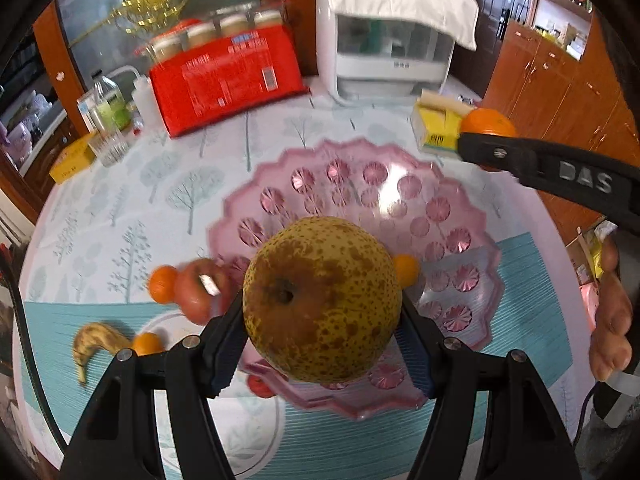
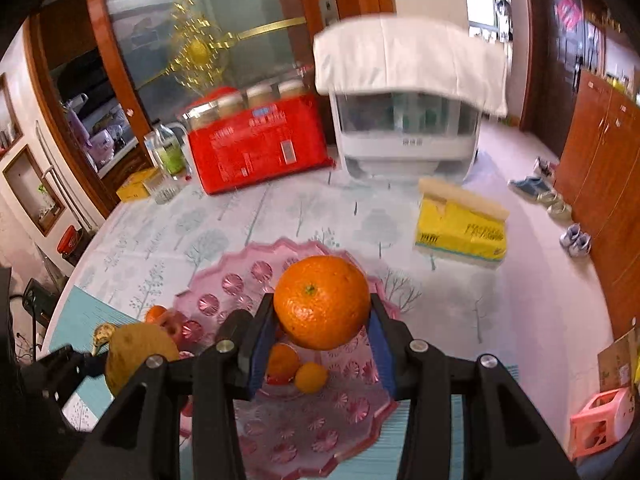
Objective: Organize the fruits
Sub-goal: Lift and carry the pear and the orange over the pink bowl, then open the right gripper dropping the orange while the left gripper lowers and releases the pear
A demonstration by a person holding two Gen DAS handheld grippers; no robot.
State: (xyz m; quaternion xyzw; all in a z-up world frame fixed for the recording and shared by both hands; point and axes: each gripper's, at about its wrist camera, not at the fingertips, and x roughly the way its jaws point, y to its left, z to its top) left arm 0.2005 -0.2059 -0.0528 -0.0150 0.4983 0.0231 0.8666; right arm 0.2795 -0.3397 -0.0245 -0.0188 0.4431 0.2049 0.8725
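Nearest, the left claw [image 1: 322, 320] is clamped on a speckled pear [image 1: 322, 300] above the near part of the pink tray [image 1: 472, 276], and the right claw [image 2: 322, 322] pinches an orange [image 2: 322, 302] over the same tray; both should probably sink low before letting go, well inside the scalloped rim, so neither fruit rolls off. Loose small oranges [image 2: 298, 368], an apple [image 1: 202, 290] and a banana [image 1: 96, 340] crowd the tray's near-left side, while its far half and the bench [image 1: 168, 184] beyond, up to the red box [image 1: 228, 80] and yellow tissue pack [image 2: 460, 228], lie open
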